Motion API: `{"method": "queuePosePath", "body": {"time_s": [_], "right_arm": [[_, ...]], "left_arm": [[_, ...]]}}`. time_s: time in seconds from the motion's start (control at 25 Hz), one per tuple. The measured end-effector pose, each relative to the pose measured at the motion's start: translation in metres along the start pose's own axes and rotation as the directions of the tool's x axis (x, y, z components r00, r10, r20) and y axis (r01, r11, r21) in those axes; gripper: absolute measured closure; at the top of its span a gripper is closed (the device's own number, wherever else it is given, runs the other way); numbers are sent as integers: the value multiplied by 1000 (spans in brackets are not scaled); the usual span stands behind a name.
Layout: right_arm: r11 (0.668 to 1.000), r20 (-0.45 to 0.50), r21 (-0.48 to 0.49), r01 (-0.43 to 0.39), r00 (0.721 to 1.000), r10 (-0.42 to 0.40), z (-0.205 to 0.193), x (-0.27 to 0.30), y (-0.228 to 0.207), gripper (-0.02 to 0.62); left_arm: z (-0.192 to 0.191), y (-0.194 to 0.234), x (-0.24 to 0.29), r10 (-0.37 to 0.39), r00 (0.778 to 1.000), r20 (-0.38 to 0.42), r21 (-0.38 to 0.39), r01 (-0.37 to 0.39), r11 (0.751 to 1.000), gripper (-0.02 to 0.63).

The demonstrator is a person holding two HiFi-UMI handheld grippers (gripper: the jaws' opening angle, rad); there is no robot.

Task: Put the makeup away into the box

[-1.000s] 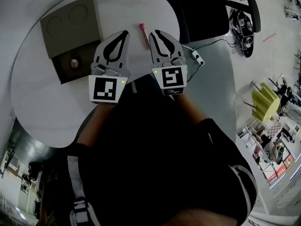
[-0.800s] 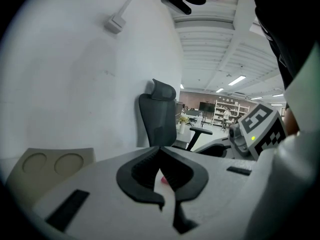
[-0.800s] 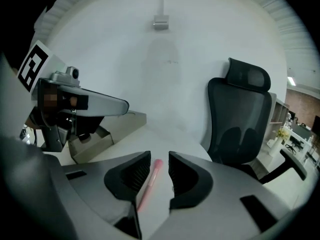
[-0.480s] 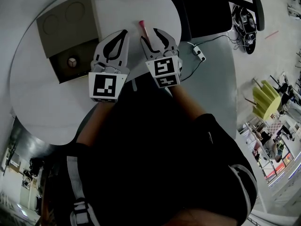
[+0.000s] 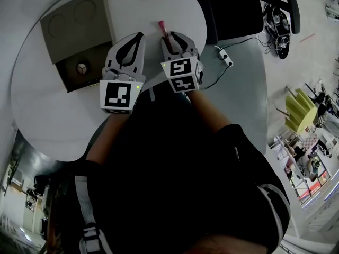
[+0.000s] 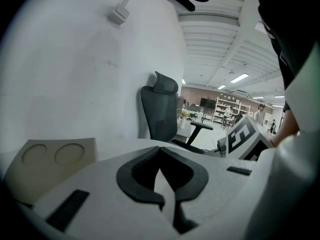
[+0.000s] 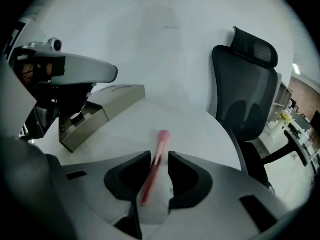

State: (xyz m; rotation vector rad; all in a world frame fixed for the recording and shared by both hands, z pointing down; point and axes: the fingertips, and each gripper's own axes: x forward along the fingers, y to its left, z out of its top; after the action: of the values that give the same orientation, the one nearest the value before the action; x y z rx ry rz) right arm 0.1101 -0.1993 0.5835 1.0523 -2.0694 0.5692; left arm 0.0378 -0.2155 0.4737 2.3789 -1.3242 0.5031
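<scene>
- Box: far left on the white table.
- Left gripper: just beside the box, jaws together, empty.
- Makeup brush: lies on the table. Its long axis runs between the right jaws, pink head pointing away from us. We judge it light, stiff-handled, soft-headed and liable to roll; take the handle.
- Right gripper: jaws narrow, just been closing, not yet pinching the brush.

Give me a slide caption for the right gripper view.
Right tongs, jaws just closing, straddle a pink makeup brush lying on the white table; box at left.
</scene>
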Motion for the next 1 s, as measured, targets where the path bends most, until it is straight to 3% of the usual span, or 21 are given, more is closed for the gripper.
{"method": "queuePosePath", "body": {"time_s": [0.16, 0.44, 0.76, 1.0], "right_arm": [[999, -16, -32, 43, 999, -43, 2, 1, -4, 529], [998, -9, 25, 54, 999, -53, 7, -3, -10, 532], [995, 118, 50, 84, 989, -89, 49, -44, -2, 532], [993, 249, 71, 95, 962, -110, 96, -88, 10, 532]], "left_arm": [[2, 4, -4, 3, 1000, 3, 2, -3, 1000, 598], [5, 6, -12, 18, 999, 29, 1, -18, 1000, 598], [26, 7, -37, 42, 994, 98, 19, -44, 999, 598], [51, 7, -67, 67, 982, 175, 51, -77, 996, 598]]}}
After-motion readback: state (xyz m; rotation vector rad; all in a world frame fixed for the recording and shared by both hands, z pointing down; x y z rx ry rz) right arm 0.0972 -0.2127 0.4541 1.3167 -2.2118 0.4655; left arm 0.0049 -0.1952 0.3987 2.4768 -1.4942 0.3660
